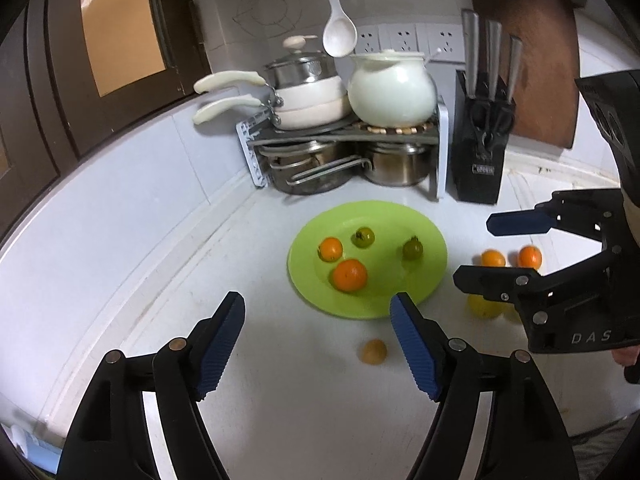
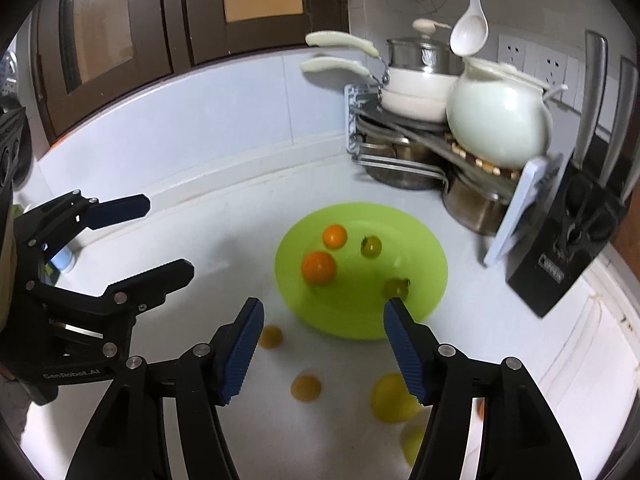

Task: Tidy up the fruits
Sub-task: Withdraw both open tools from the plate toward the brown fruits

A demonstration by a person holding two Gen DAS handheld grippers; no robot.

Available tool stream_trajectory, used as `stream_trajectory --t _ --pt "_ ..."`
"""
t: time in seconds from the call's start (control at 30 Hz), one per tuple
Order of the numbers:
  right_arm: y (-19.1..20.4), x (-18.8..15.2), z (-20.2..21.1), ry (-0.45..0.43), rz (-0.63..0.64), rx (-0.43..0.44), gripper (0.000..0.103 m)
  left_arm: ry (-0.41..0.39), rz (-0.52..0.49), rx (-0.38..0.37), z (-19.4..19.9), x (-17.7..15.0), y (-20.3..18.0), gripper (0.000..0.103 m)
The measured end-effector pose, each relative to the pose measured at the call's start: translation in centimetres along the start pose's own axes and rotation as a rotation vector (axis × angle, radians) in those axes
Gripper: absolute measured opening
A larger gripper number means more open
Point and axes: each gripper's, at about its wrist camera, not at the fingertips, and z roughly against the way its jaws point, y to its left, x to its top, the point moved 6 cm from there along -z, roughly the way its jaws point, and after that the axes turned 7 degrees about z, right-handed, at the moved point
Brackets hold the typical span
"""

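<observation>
A green plate (image 1: 400, 216) (image 2: 424, 240) on the white counter holds two oranges (image 1: 349, 275) (image 2: 318, 267) and two small green fruits (image 1: 412, 249) (image 2: 371, 246). A small tan fruit (image 1: 374, 352) lies between my left gripper's (image 1: 318, 308) open, empty fingers, on the counter before the plate. Two oranges (image 1: 493, 258) and a yellow fruit (image 1: 484, 307) lie right of the plate, under my right gripper (image 1: 472, 250), which is open and empty. In the right wrist view the right gripper (image 2: 323, 314) is open above tan fruits (image 2: 306, 388) and a yellow fruit (image 2: 394, 398).
A rack with pots and a white jar (image 1: 390, 92) stands behind the plate. A black knife block (image 1: 482, 148) and a cutting board (image 1: 532, 60) stand at the back right. A white ladle (image 1: 339, 36) hangs above. Dark cabinet doors (image 2: 120, 32) line the left wall.
</observation>
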Motion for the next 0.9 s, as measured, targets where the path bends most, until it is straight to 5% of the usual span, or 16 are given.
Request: stream_trajectory --t 0.9 --pt "1.9 -7.8 -5.8 0.202 0.004 -0.011 0.063 0.099 -0.097 -0.138 -5.7 -7.3 -1.2 0.078"
